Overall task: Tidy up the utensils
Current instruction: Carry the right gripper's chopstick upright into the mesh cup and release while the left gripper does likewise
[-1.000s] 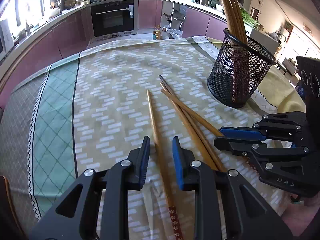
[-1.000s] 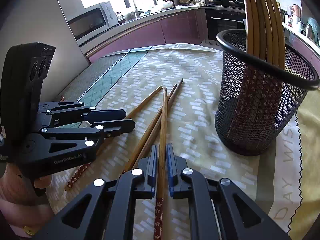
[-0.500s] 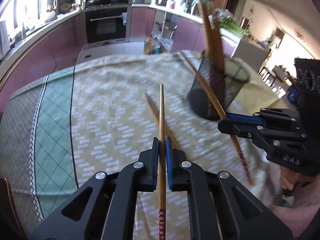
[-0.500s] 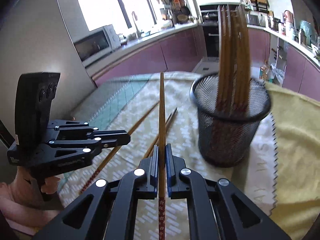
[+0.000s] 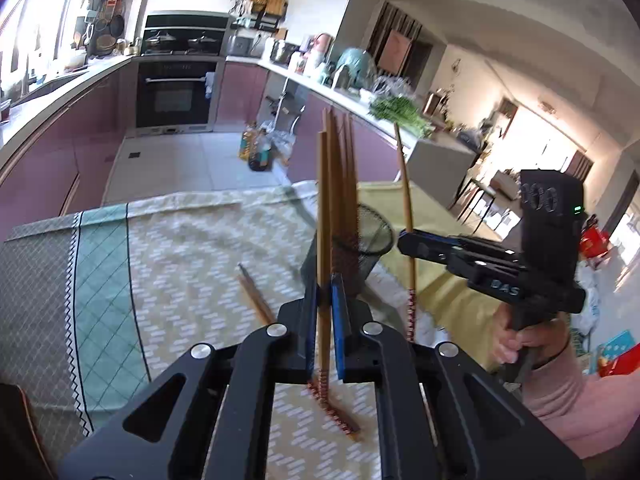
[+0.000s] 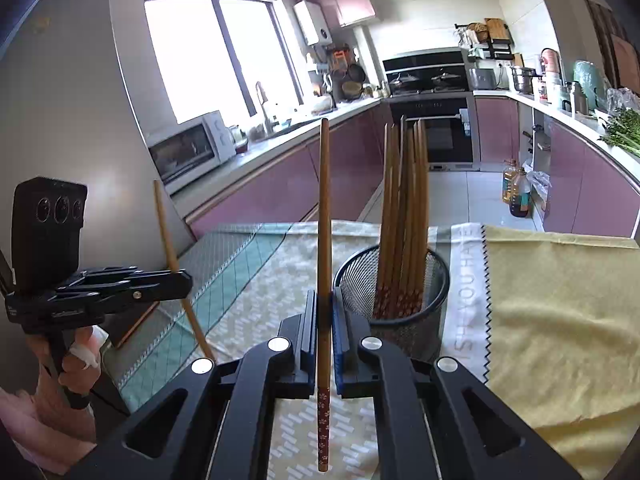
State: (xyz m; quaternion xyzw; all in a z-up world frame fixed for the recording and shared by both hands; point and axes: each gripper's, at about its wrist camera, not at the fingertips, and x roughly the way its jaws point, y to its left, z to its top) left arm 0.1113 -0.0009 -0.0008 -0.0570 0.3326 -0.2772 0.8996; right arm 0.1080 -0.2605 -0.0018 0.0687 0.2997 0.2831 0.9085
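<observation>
My left gripper (image 5: 325,284) is shut on a wooden chopstick (image 5: 323,208) and holds it upright above the table. My right gripper (image 6: 325,300) is shut on another chopstick (image 6: 324,216), also upright; it shows in the left wrist view (image 5: 406,188) too. A black mesh holder (image 6: 400,280) with several chopsticks stands just right of the right gripper. In the left wrist view the holder (image 5: 372,236) is behind my held chopstick. Chopsticks (image 5: 256,300) still lie on the patterned cloth below.
The table carries a patterned cloth (image 5: 192,248) with a green band at the left and a yellow cloth (image 6: 560,300) at the right. Kitchen cabinets and an oven (image 5: 176,92) are beyond the far edge.
Both grippers have lifted their chopsticks higher and tilted them upright. The right gripper has moved nearer the mesh holder.
</observation>
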